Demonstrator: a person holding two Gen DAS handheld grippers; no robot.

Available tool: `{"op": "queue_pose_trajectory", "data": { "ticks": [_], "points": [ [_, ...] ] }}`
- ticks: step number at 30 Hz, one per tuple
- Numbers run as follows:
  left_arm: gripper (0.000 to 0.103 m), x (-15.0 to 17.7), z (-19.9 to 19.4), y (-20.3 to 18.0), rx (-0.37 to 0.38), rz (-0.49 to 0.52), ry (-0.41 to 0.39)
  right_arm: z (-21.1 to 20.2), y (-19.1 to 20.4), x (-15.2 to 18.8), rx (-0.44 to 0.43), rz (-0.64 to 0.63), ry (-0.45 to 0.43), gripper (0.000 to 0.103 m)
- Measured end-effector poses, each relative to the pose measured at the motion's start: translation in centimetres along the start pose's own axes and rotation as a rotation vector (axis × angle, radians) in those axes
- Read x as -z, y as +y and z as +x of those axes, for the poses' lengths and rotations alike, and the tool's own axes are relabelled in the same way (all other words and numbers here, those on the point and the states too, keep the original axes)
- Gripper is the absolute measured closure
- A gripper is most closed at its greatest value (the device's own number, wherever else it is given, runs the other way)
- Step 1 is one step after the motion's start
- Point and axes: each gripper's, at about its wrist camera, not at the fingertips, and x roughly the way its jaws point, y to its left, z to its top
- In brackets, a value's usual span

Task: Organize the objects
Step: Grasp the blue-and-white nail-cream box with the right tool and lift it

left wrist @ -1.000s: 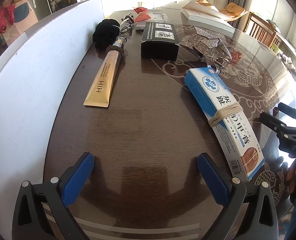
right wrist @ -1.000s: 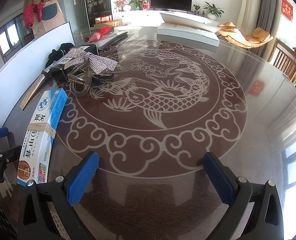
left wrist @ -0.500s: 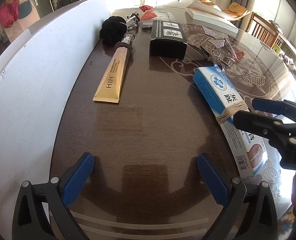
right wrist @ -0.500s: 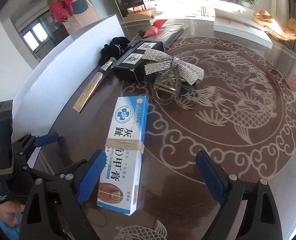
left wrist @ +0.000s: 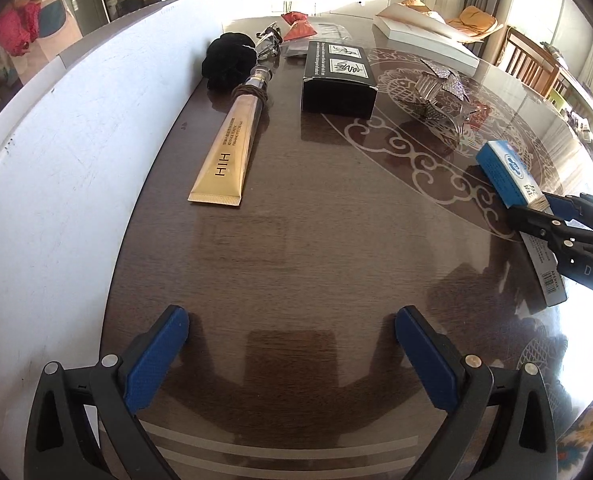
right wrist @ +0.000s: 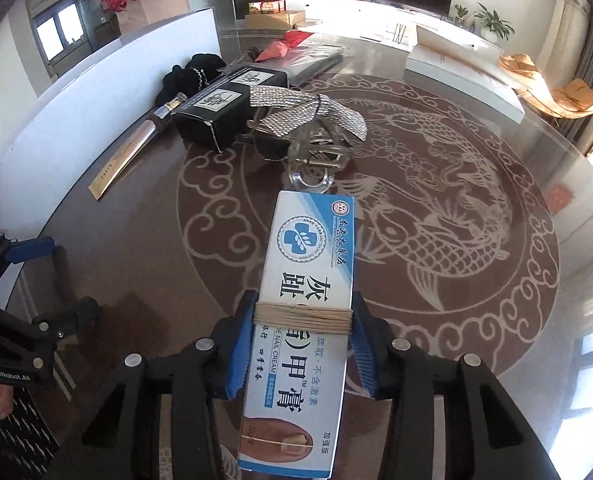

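Note:
My right gripper point(right wrist: 302, 316) is shut on a blue and white nail cream box point(right wrist: 308, 280), its pads on the box's two long sides at a band of tan rubber bands. The box also shows at the right in the left wrist view point(left wrist: 508, 178), with the right gripper point(left wrist: 540, 210) around it. My left gripper point(left wrist: 292, 344) is open and empty over the bare dark table point(left wrist: 296, 240). A gold tube point(left wrist: 228, 160), a black box point(left wrist: 338, 80), a black scrunchie point(left wrist: 226, 60) and a sparkly hair clip point(right wrist: 308, 120) lie further back.
A white board point(left wrist: 56, 160) stands along the table's left edge. A red pouch point(left wrist: 298, 28) and a flat white box point(left wrist: 424, 36) lie at the far end. Chairs stand beyond the table on the right.
My right gripper has moved in over the nail cream box and closed on it. The box now sits further right and turned in the left wrist view. My left gripper has stayed open.

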Motion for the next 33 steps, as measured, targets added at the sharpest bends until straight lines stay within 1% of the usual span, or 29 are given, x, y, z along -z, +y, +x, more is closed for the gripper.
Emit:
{"op": "queue_pose_trajectory", "data": {
  "ticks": [3,4,5,7,9,10,20,29,31,33],
  "points": [
    [0.000,-0.1,0.1,0.1,-0.001,-0.002,-0.002,-0.5,-1.3,1.4,0.011,-0.005,-0.041,0.055],
    [0.000,-0.2,0.1,0.1,-0.002,-0.003,-0.002,-0.6,-1.3,1.8,0.019,-0.013,-0.054,0.044],
    [0.000,-0.2,0.1,0.1,-0.002,-0.002,-0.002,-0.6,-1.3,2.1,0.026,-0.018,-0.064,0.030],
    [0.000,-0.2,0.1,0.1,-0.002,-0.002,-0.002,-0.3,-1.5,2.3,0.030,-0.016,-0.089,0.021],
    [0.000,-0.1,0.1,0.1,-0.002,-0.002,-0.003,-0.1,-1.8,2.3,0.024,0.002,-0.099,0.019],
    [0.000,-0.1,0.1,0.1,-0.002,-0.003,-0.003,0.0,-2.0,2.3,0.022,0.014,-0.098,0.016],
    [0.000,0.0,0.2,0.0,-0.002,-0.003,-0.004,0.3,-2.1,2.3,0.044,0.038,-0.095,0.004],
    [0.000,0.0,0.1,-0.2,-0.008,-0.003,-0.008,0.4,-2.2,2.3,0.048,0.042,-0.093,0.001],
    [0.000,0.0,-0.3,-0.6,-0.032,0.020,-0.029,0.3,-2.2,2.3,0.047,0.041,-0.093,0.001],
    [0.000,0.0,-1.5,-1.3,-0.039,0.055,-0.084,0.3,-2.2,2.3,0.048,0.041,-0.093,0.001]
  ]
}}
